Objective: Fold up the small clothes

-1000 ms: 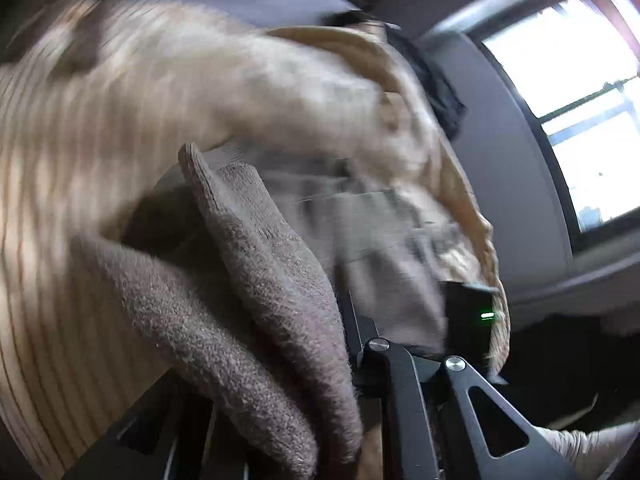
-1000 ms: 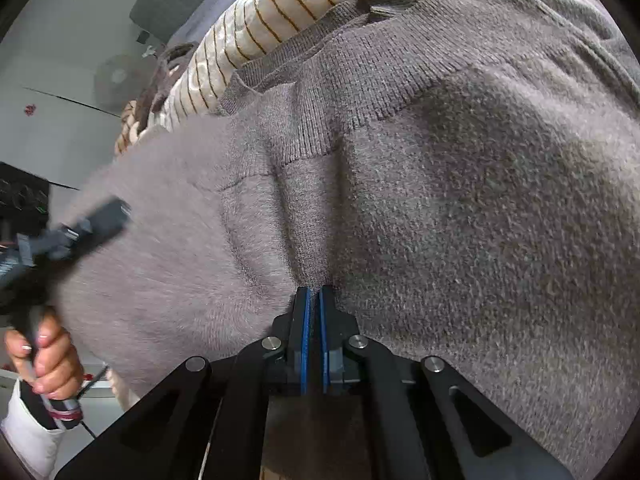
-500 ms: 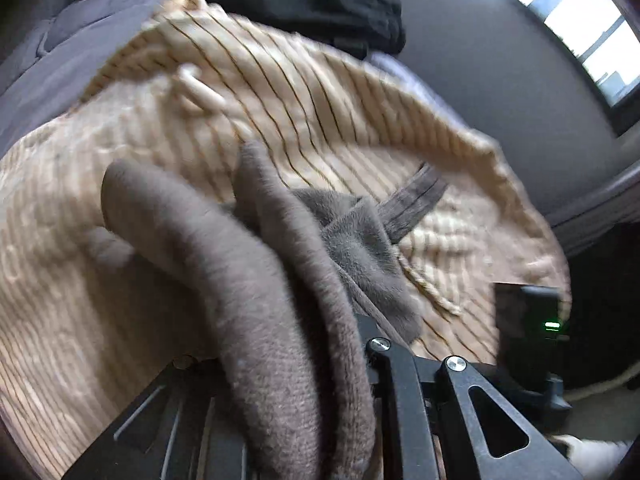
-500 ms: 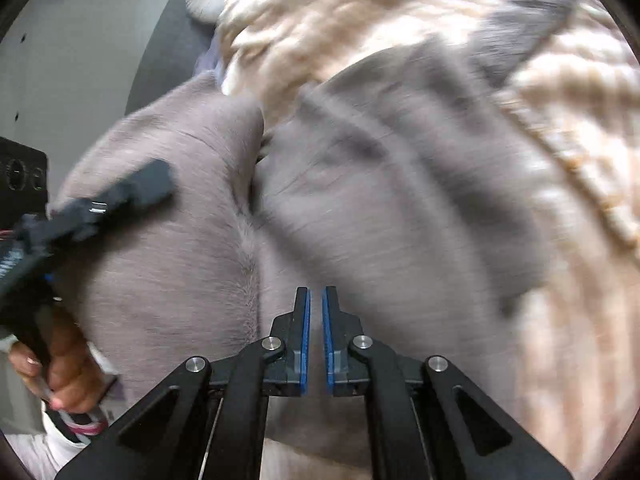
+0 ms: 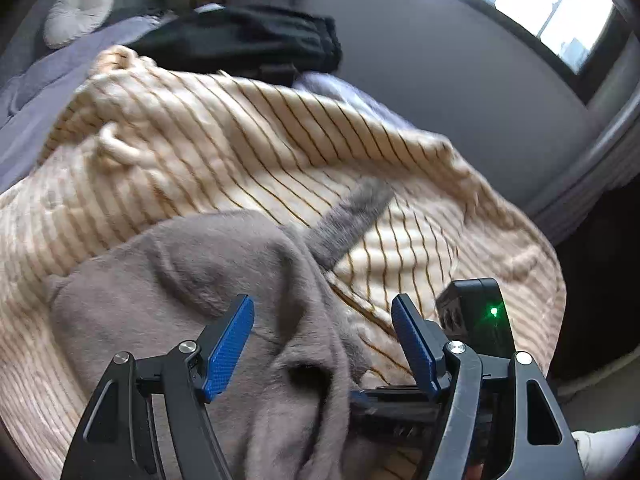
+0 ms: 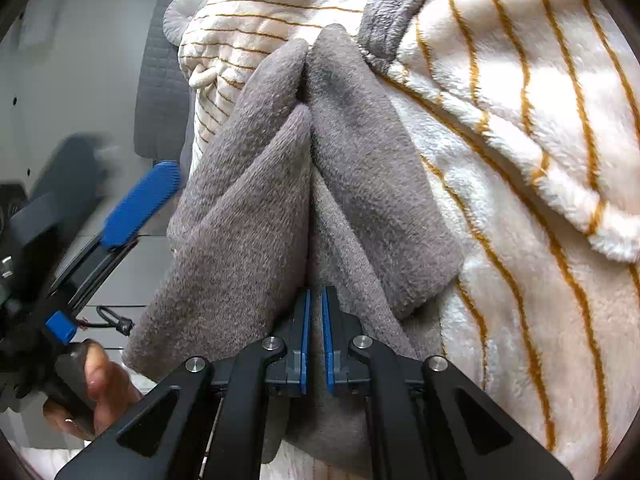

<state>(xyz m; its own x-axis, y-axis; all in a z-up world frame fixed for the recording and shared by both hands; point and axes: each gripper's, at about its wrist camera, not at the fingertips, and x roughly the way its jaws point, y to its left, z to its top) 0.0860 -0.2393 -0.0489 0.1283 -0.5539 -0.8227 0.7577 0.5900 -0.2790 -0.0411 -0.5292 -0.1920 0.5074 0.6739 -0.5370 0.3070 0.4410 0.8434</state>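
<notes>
A bedroom at home: striped fluffy blanket [image 5: 248, 152] on a bed, round pillow [image 5: 78, 12] behind it, window [image 5: 540, 4] beyond.

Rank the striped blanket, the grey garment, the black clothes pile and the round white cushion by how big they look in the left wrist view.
1. striped blanket
2. grey garment, though it lies nearest the camera, which inflates it
3. black clothes pile
4. round white cushion, far back, so its true size is unsure
</notes>
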